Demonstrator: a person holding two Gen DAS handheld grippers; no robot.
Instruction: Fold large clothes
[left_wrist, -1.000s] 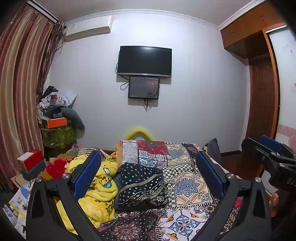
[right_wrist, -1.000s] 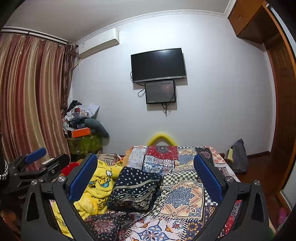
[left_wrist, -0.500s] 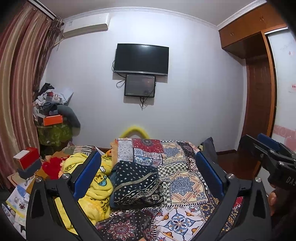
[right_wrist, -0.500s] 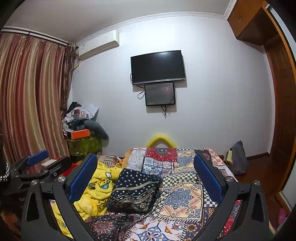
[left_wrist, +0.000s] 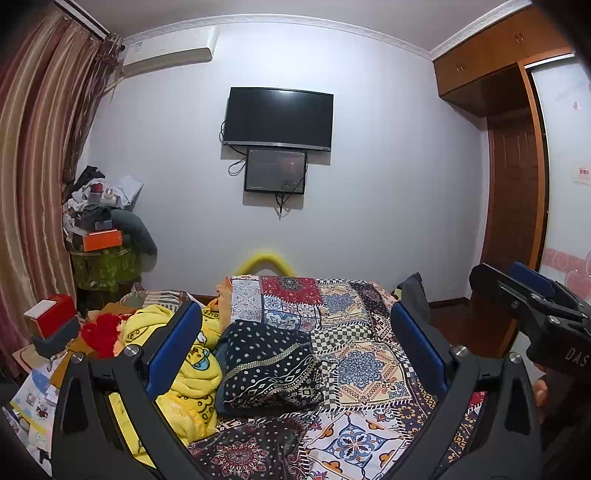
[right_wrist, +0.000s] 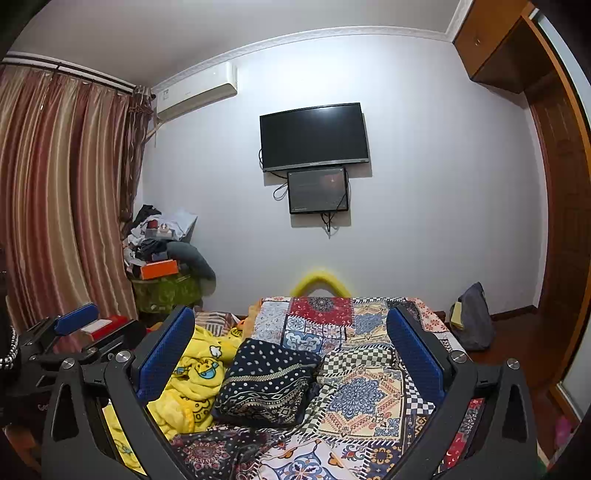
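The left gripper (left_wrist: 295, 332) stands with its blue-padded jaws spread wide and holds nothing; the right gripper (right_wrist: 291, 332) is equally wide and equally empty. Both hover above the near end of the bed, clear of all fabric.

The dark navy dotted garment with patterned border bands (left_wrist: 269, 365) lies as a loose, partly folded bundle at mid-bed, on top of the multicoloured patchwork bedspread (left_wrist: 354, 354). The crumpled yellow fleece garment with cartoon prints (left_wrist: 188, 369) lies immediately to its left, and the two touch along one edge.

Likely faults from this state:

- Wrong layer seized. The navy garment and the bedspread both carry dense dark ornament, so the garment edge is hard to separate by eye. A jaw closing too deep is likely to pinch the bedspread as well and drag it
- Neighbour pulled along. A grasp at the left edge may catch the yellow fleece
- Bundle lifted whole. The hems are not visible; a grip on a fold instead of a corner would raise a lump that cannot be spread flat
- Gripper collision. Both tools aim at the same bundle from near positions, so the inner jaws may meet
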